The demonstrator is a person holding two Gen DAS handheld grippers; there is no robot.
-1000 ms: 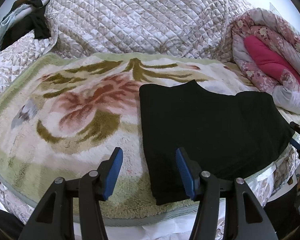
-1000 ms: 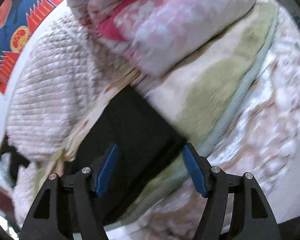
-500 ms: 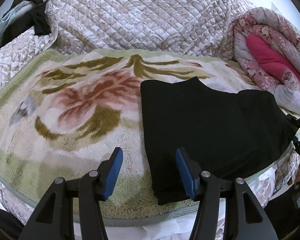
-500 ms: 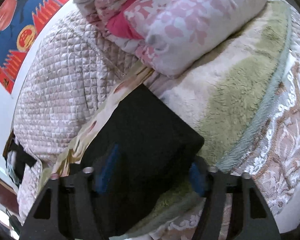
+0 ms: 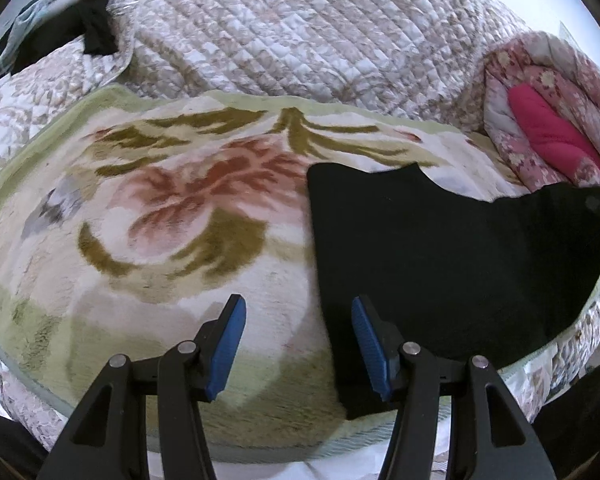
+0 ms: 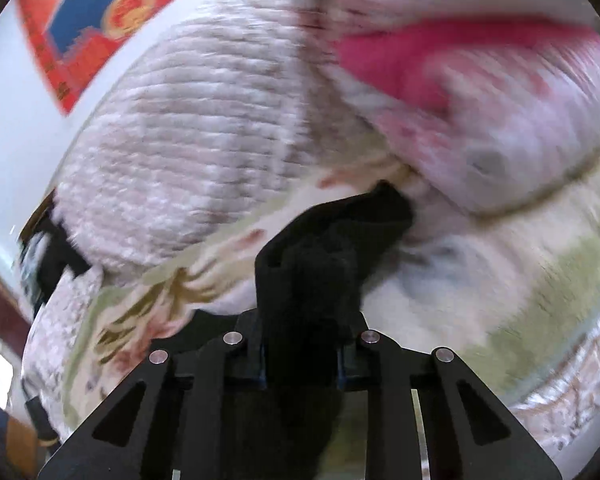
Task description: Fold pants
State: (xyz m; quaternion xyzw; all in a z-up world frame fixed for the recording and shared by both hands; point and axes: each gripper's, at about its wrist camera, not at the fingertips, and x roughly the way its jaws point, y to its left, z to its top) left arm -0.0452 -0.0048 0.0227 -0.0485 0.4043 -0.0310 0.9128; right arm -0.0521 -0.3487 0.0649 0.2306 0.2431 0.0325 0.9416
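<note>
Pants point(image 5: 440, 264) lie lengthwise left-right on blanket point(image 5: 160, 240); right gripper point(image 6: 302, 364) clenched on end, left gripper point(image 5: 298, 344) spread.

The right wrist view is smeared by motion: the pink bedding point(image 6: 480, 92) above the black pants point(image 6: 324, 264) and the red-and-blue poster point(image 6: 92, 20) further left show no detail. The right gripper point(image 6: 302, 364) has its blue pads almost buried in the pants' bunched cloth. In the left wrist view, the pants point(image 5: 440, 256) run behind the left gripper's point(image 5: 298, 344) right finger, and their far right end merges with dark hardware at the frame edge.
</note>
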